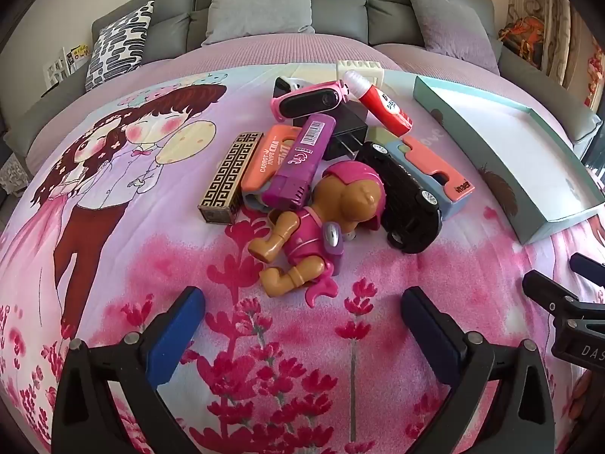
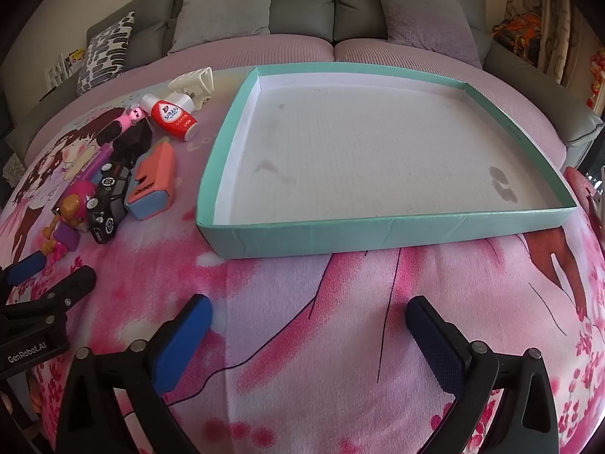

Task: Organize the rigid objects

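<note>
A heap of small rigid objects lies on a pink printed bedspread. In the left wrist view I see a brown and pink toy dog (image 1: pixel 314 227), a black toy car (image 1: pixel 406 200), a purple gadget (image 1: pixel 298 162), a gold patterned box (image 1: pixel 228 178), an orange carrot knife (image 1: pixel 264 159), a pink wristband (image 1: pixel 306 98) and a red bottle (image 1: pixel 382 104). My left gripper (image 1: pixel 302 314) hangs open just short of the dog. A shallow teal box (image 2: pixel 378 232) with a white floor lies empty in front of my right gripper (image 2: pixel 308 321), which is open and holds nothing.
A grey sofa back with grey cushions (image 1: pixel 261 3) and a patterned pillow (image 1: pixel 121 45) runs behind the bedspread. A white clip (image 2: pixel 194 79) lies at the heap's far side. The right gripper's body (image 1: pixel 567 302) shows at the left view's right edge.
</note>
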Tool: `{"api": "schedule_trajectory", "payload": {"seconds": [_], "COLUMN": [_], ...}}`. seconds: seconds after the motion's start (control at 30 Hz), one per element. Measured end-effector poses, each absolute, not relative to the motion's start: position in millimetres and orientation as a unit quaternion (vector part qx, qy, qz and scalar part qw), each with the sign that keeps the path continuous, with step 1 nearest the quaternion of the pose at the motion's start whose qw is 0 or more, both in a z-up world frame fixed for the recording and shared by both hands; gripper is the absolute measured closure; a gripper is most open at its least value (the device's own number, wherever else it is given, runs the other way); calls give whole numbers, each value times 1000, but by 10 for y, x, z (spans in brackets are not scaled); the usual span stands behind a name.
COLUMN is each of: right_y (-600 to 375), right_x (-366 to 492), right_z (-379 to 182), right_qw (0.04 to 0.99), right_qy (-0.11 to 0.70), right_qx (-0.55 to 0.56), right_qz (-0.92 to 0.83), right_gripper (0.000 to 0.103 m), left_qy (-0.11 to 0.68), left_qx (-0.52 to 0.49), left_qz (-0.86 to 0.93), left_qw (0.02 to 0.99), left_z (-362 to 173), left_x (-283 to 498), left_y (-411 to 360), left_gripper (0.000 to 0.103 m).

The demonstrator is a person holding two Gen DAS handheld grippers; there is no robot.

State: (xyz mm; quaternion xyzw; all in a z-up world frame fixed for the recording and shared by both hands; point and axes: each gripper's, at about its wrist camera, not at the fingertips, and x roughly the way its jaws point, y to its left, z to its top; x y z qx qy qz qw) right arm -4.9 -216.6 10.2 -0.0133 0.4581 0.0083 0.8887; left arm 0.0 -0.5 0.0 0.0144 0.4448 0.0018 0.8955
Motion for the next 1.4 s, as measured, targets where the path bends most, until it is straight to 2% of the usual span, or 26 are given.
{"api": "schedule_trajectory", "payload": {"seconds": [1.4], "right_y": [-2167], "right_x": [-51], "right_z": [109], "right_qw": [889], "right_qy": [458], "right_qx": [-13], "right_qz": [9], "right_gripper": [0], "left_qy": [443], "left_qx": [5], "left_qz": [-3], "left_qw": [897], "left_z": [0], "left_x": [0], "left_y": [1], "left_gripper": [0]}}
